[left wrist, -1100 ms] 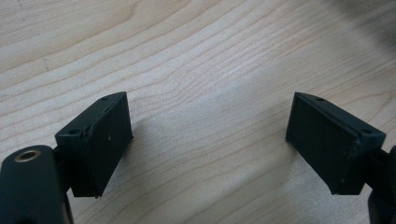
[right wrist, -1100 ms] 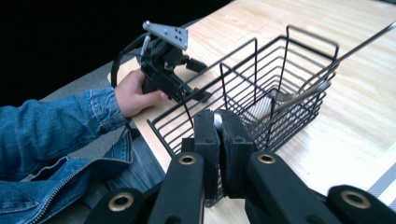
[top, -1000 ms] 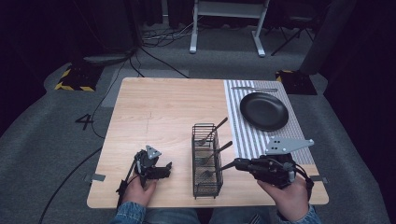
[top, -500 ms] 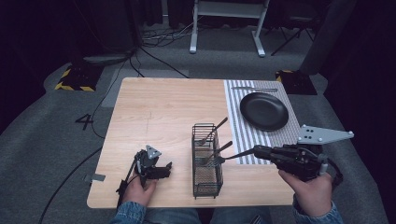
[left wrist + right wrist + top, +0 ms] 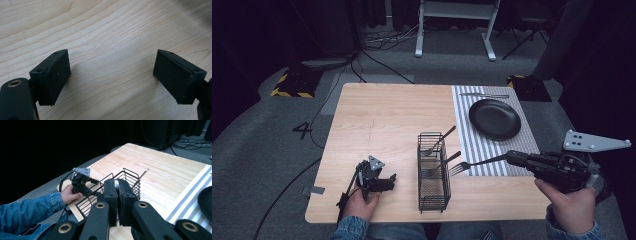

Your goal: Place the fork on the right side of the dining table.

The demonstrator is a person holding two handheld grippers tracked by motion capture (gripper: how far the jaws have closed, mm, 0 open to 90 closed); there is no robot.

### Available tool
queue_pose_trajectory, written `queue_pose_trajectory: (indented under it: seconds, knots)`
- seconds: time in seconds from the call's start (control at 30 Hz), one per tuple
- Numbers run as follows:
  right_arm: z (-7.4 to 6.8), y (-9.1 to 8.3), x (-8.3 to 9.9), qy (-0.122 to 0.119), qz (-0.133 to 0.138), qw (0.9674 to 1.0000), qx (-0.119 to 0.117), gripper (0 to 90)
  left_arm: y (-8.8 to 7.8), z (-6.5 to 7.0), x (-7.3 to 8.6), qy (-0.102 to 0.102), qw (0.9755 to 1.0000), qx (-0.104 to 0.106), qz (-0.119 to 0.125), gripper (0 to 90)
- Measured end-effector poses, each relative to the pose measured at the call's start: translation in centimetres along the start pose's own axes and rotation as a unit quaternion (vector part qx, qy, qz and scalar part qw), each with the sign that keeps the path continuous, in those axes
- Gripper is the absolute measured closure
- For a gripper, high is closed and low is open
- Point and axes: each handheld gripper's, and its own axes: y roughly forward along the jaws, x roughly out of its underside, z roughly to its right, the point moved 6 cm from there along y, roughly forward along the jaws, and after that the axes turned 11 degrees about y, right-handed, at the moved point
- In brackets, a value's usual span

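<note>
We see the wooden table (image 5: 387,125) first, its right part covered by a striped placemat (image 5: 464,110) that runs from the far edge toward the near edge. On the mat, close to the far right corner, sits a black plate (image 5: 494,118), and beyond it at the far edge lies a piece of cutlery (image 5: 483,95) we cannot identify. Near the middle of the near edge stands a black wire caddy (image 5: 433,172) with two forks (image 5: 439,141) leaning in it, handles pointing up and to the right. Our right gripper (image 5: 511,158) is off the right edge of the table, its jaws pressed tight on the handle of a fork (image 5: 474,163) that hangs level above the mat's near end, tines just right of the caddy. In the right gripper view we see the two pads (image 5: 110,195) squeezed together with a sliver of metal between them. Our left gripper (image 5: 111,75) rests on the table near the near left corner, jaws spread wide over bare wood, holding nothing.
</note>
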Motion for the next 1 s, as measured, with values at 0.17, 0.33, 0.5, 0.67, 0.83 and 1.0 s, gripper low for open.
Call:
queue_pose_trajectory:
  seconds: [0.17,0.33,0.5,0.67,0.83,1.0]
  knots:
    - [1.1,-1.7,-0.2,0.008,0.012,0.9997,0.020,86.9,0.0,0.0,0.0,0.000,1.0000,0.000,0.000,14.4]
    - [2.2,-3.0,-0.4,0.014,0.023,0.9989,0.038,86.9,0.0,0.0,0.0,0.000,1.0000,0.000,0.000,14.4]
    - [3.3,-3.6,-0.7,0.019,0.027,0.9979,0.055,86.9,0.0,0.0,0.0,0.000,1.0000,0.000,0.000,14.4]
    - [4.6,-3.9,-0.9,0.025,0.030,0.9969,0.068,86.9,0.0,0.0,0.0,0.000,1.0000,0.000,0.000,14.4]
    - [6.2,-3.6,-1.1,0.033,0.030,0.9960,0.078,86.9,0.0,0.0,0.0,0.000,1.0000,0.000,0.000,14.4]
    - [7.8,-3.0,-1.2,0.038,0.027,0.9953,0.086,86.9,0.0,0.0,0.0,0.000,1.0000,0.000,0.000,14.4]
